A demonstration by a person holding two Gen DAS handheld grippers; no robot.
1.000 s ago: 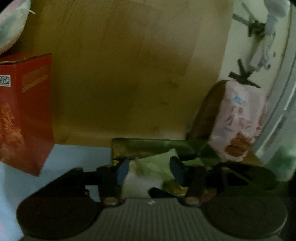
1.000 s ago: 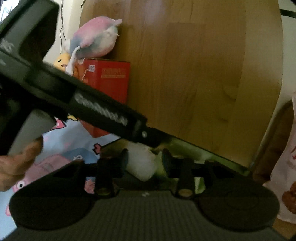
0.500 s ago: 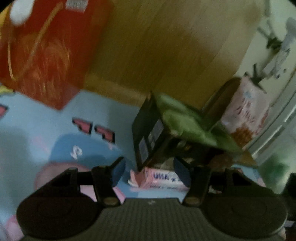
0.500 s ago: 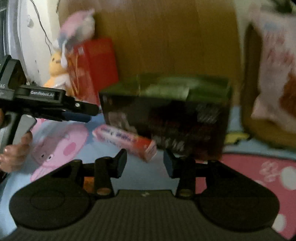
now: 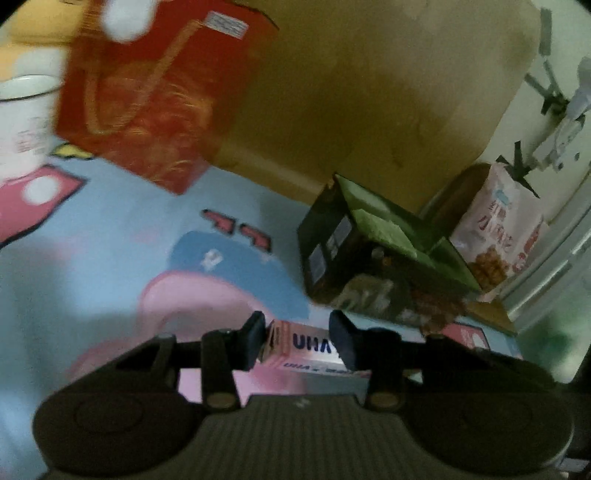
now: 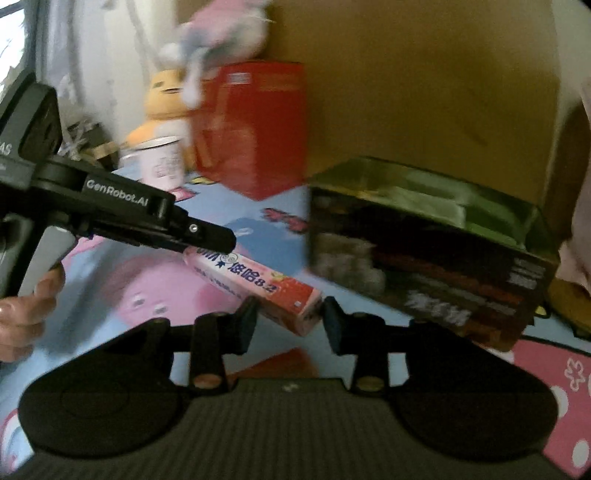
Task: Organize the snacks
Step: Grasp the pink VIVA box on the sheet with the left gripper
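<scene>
- The left gripper (image 5: 297, 338) is hovering low over the cartoon-printed mat (image 5: 110, 258), its jaws spread apart around one end of the pink UHA candy box (image 5: 310, 349); whether the pads are touching the box cannot be told.
- In the right wrist view, that candy box (image 6: 255, 286) is lying flat on the mat (image 6: 147, 291), running diagonally, with the left gripper (image 6: 207, 234) reaching over its far end.
- The right gripper (image 6: 288, 319) is sitting released, its fingers open on either side of the box's near end, gripping nothing.
- The dark snack carton (image 6: 424, 258) with a green open top is standing just beside the candy box, to its right.
- A pink snack bag (image 5: 498, 236) is leaning upright behind the carton.
- A red gift box (image 6: 255, 129) is standing further back by the wooden board (image 6: 424, 92), with a white cup (image 6: 159, 162) and plush toys (image 6: 221, 33) near it.
</scene>
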